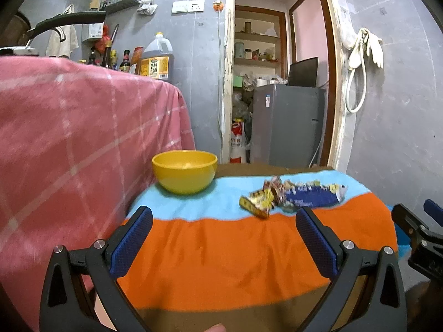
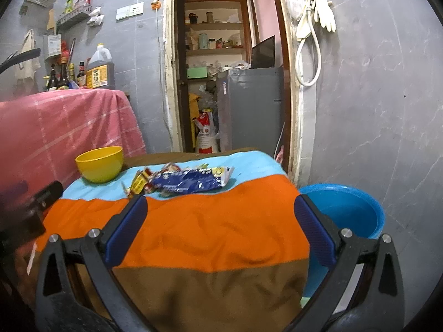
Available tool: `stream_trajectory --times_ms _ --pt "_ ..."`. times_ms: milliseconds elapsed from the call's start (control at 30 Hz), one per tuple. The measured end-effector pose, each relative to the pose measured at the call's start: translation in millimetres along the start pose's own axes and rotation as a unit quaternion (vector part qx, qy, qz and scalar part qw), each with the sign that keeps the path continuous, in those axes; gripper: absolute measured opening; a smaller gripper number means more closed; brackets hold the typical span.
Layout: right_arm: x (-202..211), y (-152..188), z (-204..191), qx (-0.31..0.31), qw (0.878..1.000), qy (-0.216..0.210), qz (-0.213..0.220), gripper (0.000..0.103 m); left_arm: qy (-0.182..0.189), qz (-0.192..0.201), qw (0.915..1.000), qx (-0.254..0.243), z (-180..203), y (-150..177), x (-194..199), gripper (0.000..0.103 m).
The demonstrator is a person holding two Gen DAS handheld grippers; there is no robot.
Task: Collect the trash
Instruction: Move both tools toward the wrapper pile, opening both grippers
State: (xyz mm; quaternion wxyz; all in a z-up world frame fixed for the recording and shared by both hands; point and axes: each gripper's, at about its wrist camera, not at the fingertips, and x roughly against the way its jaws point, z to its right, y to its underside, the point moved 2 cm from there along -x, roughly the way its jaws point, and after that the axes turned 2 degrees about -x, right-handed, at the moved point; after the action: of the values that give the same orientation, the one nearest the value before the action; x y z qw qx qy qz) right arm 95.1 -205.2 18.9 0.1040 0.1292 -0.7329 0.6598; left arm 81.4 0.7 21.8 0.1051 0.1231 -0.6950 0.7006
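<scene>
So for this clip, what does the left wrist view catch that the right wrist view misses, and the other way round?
Only the left wrist view shows a fingertip at its bottom edge and the right hand-held gripper at its right edge. Only the right wrist view shows the blue basin on the floor beside the table. Both show the yellow bowl, the pile of wrappers on the striped cloth, the grey fridge through the doorway, and open jaws holding nothing.

A cloth-covered bench lies ahead of both claws. The wrappers lie on it ahead of the right claw, the bowl to their left. A basin sits right of the bench.
</scene>
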Motion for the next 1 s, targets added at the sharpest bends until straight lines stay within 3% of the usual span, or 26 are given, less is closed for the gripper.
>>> stream_trajectory --times_ms 233,400,667,733,900,1000 --pt "-22 -18 7 0.017 1.000 0.021 0.008 0.103 0.019 -0.007 0.9998 -0.001 -1 -16 -31 0.102" --pt "-39 -25 14 0.039 0.999 0.012 0.020 0.103 0.046 -0.048 0.9977 0.009 -3 -19 -62 0.102" --pt "-98 -30 9 0.079 0.996 -0.014 -0.040 0.103 0.075 -0.145 0.9865 0.015 -4 -15 -120 0.100" --pt "-123 -27 11 0.075 0.994 -0.023 -0.079 0.103 0.086 -0.173 0.9810 0.019 -4 -13 -138 0.094" --pt "-170 -19 24 0.024 0.983 -0.063 -0.168 0.103 0.104 -0.232 0.9668 0.021 -1 -3 -168 0.067" --pt "-184 -18 25 0.016 0.979 -0.073 -0.188 0.091 0.113 -0.243 0.9631 0.027 0 0 -176 0.056"
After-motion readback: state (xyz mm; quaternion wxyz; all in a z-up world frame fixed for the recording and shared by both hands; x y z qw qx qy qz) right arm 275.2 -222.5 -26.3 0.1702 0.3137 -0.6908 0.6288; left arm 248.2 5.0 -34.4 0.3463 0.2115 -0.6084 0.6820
